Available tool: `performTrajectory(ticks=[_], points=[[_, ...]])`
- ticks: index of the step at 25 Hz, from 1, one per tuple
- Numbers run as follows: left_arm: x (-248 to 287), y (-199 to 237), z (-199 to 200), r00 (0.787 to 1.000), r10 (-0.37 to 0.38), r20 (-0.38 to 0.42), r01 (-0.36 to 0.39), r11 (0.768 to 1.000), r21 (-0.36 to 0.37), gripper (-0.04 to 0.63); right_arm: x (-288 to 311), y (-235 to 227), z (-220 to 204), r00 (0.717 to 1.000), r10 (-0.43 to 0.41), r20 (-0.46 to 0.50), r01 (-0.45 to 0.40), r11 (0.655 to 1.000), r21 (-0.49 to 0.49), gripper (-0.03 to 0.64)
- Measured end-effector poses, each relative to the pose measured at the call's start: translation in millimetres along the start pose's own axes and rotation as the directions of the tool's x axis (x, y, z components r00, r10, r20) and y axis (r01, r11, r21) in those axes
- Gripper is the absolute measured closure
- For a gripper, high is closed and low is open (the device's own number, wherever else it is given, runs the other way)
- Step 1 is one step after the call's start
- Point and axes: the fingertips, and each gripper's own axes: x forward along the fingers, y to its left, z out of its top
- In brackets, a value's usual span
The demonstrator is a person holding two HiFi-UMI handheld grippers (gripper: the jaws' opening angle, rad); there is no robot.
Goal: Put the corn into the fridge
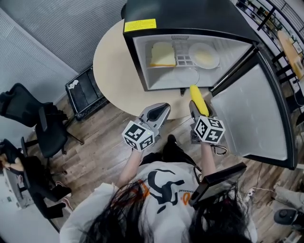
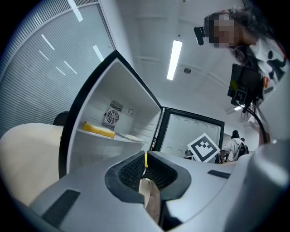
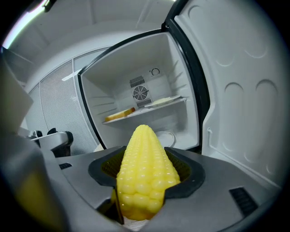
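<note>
Right gripper view: corn [image 3: 144, 167], pinched by the right gripper [image 3: 147, 183], is aimed tip-first at the open fridge [image 3: 108, 97], upper centre, for loading; left gripper [image 2: 146, 170] jaws are pressed together, empty.

This looks like an office or lab room. A small fridge [image 1: 190, 19] stands open on a round table [image 1: 111, 61]. Left of the fridge are black swivel chairs [image 1: 47, 126], wood-look flooring [image 1: 104, 142] and ribbed grey wall panels [image 1: 57, 28]. A strip light [image 2: 173, 59] glows above it.

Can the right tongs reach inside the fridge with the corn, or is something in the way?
Probably yes. The door of the small black fridge is wide open, and the right tongs, gripping the yellow corn cob, point straight inside with nothing between.
</note>
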Motion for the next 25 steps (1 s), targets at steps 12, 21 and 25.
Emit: performTrajectory(ticks=[12, 21, 25], points=[[60.0, 18.1, -23.1, 0.997, 0.009, -0.082, -0.004, 0.998, 0.063, 0.583, 86.7, -19.3, -4.2, 0.992, 0.074, -0.105, -0.087, 0.988, -0.128, 0.356], [72.5, 35.5, -22.5, 0.994, 0.051, -0.099, -0.045, 0.997, 0.067, 0.583, 144.8, -17.7, -1.5, 0.98, 0.084, -0.182, -0.135, 0.947, -0.29, 0.356], [71.9, 38.1, -27.2, 0.991, 0.058, -0.118, -0.05, 0.996, 0.067, 0.583, 167.3, -22.5, 4.2, 0.978, 0.067, -0.198, -0.138, 0.918, -0.371, 0.356]])
